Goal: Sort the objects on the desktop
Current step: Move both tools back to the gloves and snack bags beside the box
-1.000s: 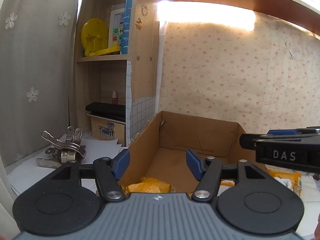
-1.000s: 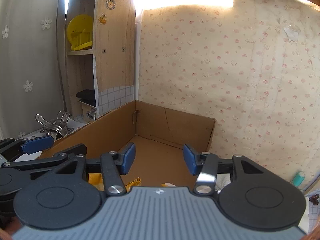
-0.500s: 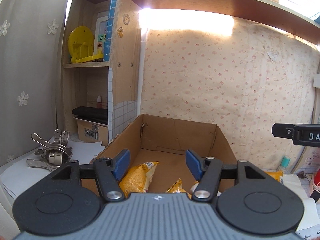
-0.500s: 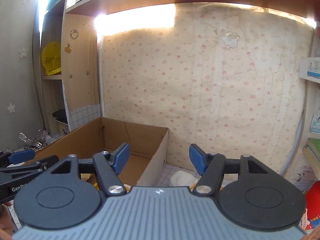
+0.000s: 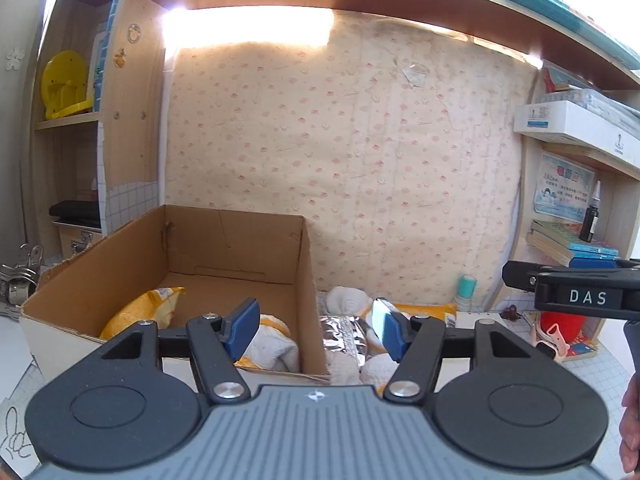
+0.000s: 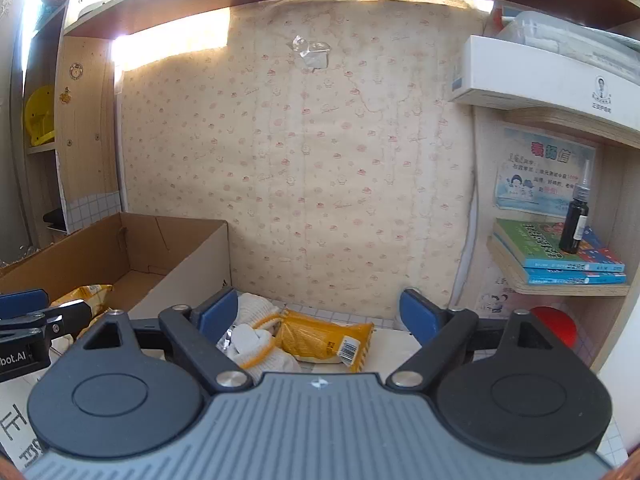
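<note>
An open cardboard box (image 5: 236, 236) stands at the left of the desk and holds a yellow snack packet (image 5: 140, 310) and a white glove (image 5: 272, 344). To its right lie white gloves (image 6: 256, 320), a silver foil packet (image 5: 344, 336) and a yellow snack packet (image 6: 320, 338). My left gripper (image 5: 314, 330) is open and empty above the box's right wall. My right gripper (image 6: 318, 314) is open and empty above the pile of gloves and the yellow packet.
The box also shows in the right wrist view (image 6: 188, 264). A shelf at the right holds books (image 6: 560, 256) and a dark bottle (image 6: 576, 224). A red object (image 6: 556, 326) sits under it. Metal clips (image 5: 18, 276) lie at the far left. A teal tube (image 5: 466, 286) stands by the wall.
Both grippers have drawn back and swung right, away from inside the box. The pile of gloves and packets to the right of the box has come into view. Both stay open.
</note>
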